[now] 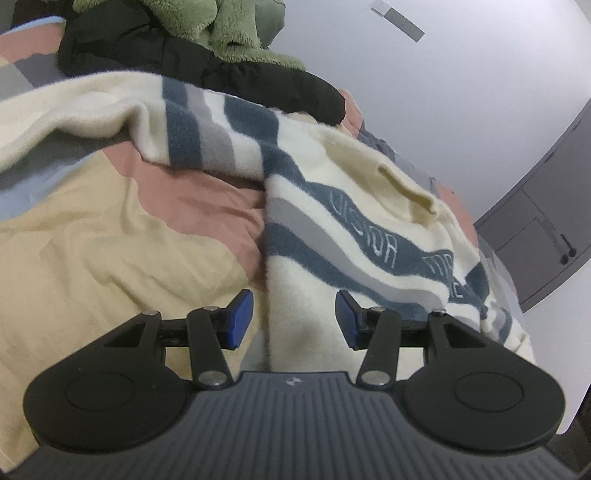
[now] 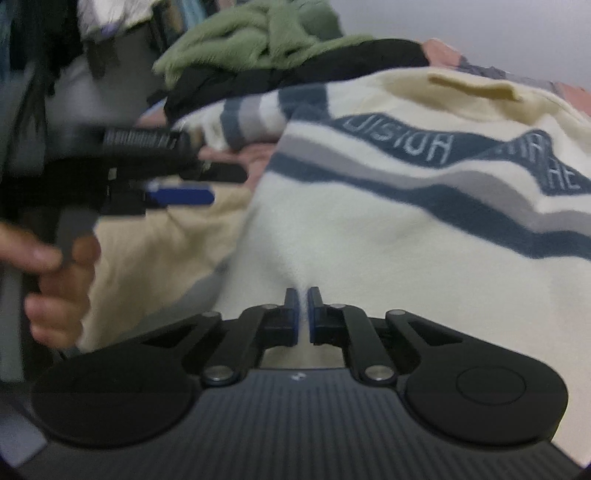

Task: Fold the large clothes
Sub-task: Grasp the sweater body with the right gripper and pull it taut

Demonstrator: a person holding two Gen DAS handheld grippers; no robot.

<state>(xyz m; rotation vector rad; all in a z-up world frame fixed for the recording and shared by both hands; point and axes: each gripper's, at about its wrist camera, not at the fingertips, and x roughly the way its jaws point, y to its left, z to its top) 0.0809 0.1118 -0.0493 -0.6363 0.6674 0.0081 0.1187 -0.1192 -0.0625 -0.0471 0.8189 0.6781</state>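
Sweater (image 2: 369,229), cream with blue-grey stripes and lettering, lies spread on the bed (image 1: 92,229) right in front of both my tongs. Right tongs (image 2: 303,314) are pinched together on a ridge of cream fabric near the hem; cloth puckers up between the pads. Left tongs (image 1: 293,319) stand apart, straddling the sweater's side edge, nothing clamped yet. My left hand (image 2: 55,280) is blurred at the side in the right wrist view. Step in hand, I judge: getting both hem grips before the first fold. Next move calls for closing left on that edge, then lifting both together toward the collar. Further back one sleeve (image 1: 110,110) trails sideways. Beyond it, black garment (image 1: 166,55) and green fleece (image 1: 236,33) piled, untouched.
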